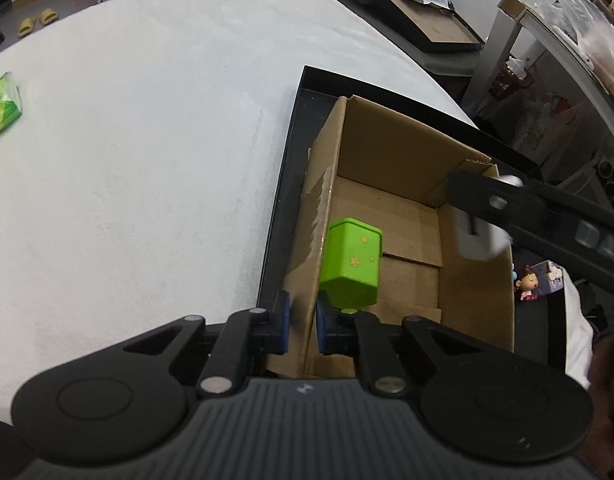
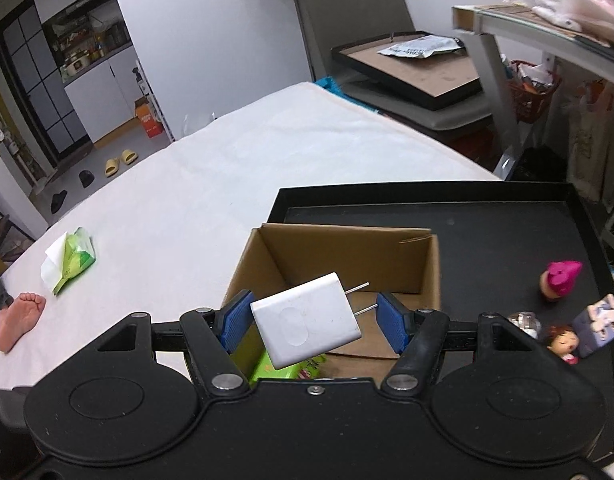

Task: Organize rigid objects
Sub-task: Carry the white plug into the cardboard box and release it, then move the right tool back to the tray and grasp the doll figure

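An open cardboard box (image 1: 387,152) stands on a black tray (image 1: 291,152). My left gripper (image 1: 303,314) is shut on the box's near left wall, blue pads on either side. A green box with yellow flowers (image 1: 351,268) lies inside against that wall. In the right wrist view my right gripper (image 2: 313,300) is open wide above the box (image 2: 347,252). A white plug charger (image 2: 307,320) hangs tilted between its pads, prongs pointing right. In the left wrist view the charger (image 1: 481,240) is blurred under the right gripper's finger (image 1: 479,196). The green box (image 2: 279,368) shows below the charger.
On the tray (image 2: 467,216) right of the box stand a pink-hatted figure (image 2: 559,284), a small doll (image 2: 563,344), a pale purple cube figure (image 2: 601,324) and a shiny small object (image 2: 525,320). A green tissue pack (image 2: 73,260) lies on the white tablecloth. A person's bare foot (image 2: 19,316) rests at its left edge.
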`<state>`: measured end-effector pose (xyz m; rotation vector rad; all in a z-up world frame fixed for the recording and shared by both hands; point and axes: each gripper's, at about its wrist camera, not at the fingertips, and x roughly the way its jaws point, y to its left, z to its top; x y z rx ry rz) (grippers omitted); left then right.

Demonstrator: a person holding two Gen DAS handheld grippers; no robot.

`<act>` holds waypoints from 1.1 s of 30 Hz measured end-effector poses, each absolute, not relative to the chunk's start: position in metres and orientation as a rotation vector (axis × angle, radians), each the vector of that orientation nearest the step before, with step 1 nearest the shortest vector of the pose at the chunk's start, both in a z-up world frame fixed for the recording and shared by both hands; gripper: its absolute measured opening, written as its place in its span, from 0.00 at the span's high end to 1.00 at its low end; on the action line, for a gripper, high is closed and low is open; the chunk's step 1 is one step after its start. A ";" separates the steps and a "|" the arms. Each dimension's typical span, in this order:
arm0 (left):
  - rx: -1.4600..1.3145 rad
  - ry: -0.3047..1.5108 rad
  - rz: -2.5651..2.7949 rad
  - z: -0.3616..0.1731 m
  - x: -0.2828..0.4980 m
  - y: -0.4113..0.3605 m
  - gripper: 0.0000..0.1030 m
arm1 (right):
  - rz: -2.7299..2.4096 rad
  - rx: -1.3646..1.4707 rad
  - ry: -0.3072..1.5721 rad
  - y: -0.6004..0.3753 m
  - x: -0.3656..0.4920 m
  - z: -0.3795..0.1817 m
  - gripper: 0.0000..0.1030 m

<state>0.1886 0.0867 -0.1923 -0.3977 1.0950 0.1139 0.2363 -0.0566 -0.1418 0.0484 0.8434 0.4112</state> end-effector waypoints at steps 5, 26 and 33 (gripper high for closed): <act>-0.427 1.102 0.100 -0.193 0.189 0.091 0.88 | 0.410 0.058 0.866 -0.044 0.240 -0.151 0.37; -0.401 1.122 0.116 -0.184 0.190 0.092 0.85 | 0.354 0.126 0.897 -0.067 0.238 -0.155 0.21; -0.352 1.127 0.167 -0.177 0.191 0.085 0.82 | 0.334 0.126 0.902 -0.084 0.232 -0.154 0.21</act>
